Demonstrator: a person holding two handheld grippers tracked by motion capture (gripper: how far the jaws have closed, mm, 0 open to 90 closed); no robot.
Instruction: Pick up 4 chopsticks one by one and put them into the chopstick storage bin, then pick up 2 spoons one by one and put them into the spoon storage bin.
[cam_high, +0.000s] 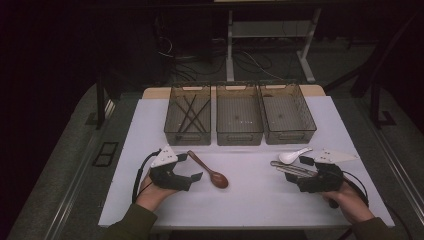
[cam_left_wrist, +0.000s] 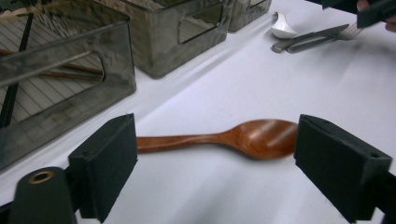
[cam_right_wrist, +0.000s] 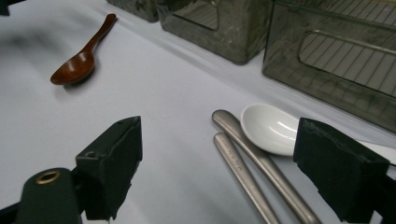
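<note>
Spoon work is what I have in front of me. From the high view, my left claw (cam_high: 196, 176) sits low over the white bench (cam_high: 250, 200), just left of the wooden spoon (cam_high: 210, 171), which lies flat on the cloth with its bowl toward me and its handle running away to the left bin (cam_high: 188, 114). In the left gripper view the jaws stand wide, one to either side of the spoon (cam_left_wrist: 224, 139); I see bare bench between each pad and the wood, so nothing is gripped.

My right claw (cam_high: 292, 172) rests near the right side of the bench. Its jaws are also spread wide, as the right gripper view shows, with two metal handles (cam_right_wrist: 254, 163) lying side by side between them and a white ceramic spoon (cam_right_wrist: 268, 128) touching the farther one. The pads press on none of these. In the left gripper view the metal pieces end in a fork (cam_left_wrist: 322, 35) beside a knife-like blade, though I cannot tell the second piece for certain.

Three smoky plastic bins stand in a row at the far side of the bench. The left one holds dark chopsticks (cam_high: 190, 112) crossed over each other; the middle bin (cam_high: 239, 116) and the right bin (cam_high: 287, 115) look bare inside from above.
</note>
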